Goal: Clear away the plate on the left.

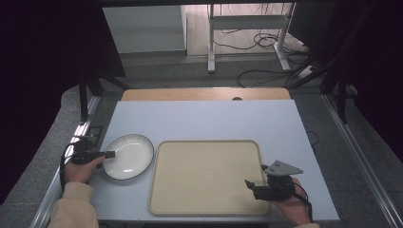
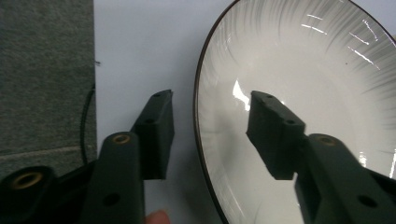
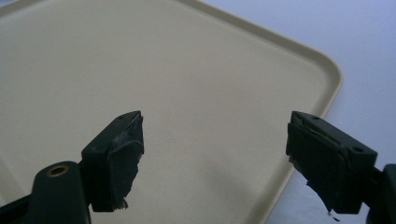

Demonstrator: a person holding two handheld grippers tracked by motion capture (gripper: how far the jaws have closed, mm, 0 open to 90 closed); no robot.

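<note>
A white plate with a thin dark rim lies on the pale blue table, left of a big beige tray. My left gripper is at the plate's left edge. In the left gripper view the left gripper is open and straddles the rim of the plate, with one jaw over the table and the other over the plate's inside. My right gripper is held at the tray's near right part. It stands open over the bare tray, and nothing is between its jaws.
The table has a wooden strip along its far edge. Grey carpet lies just left of the table beside the left gripper. A metal desk frame and floor cables are beyond the table.
</note>
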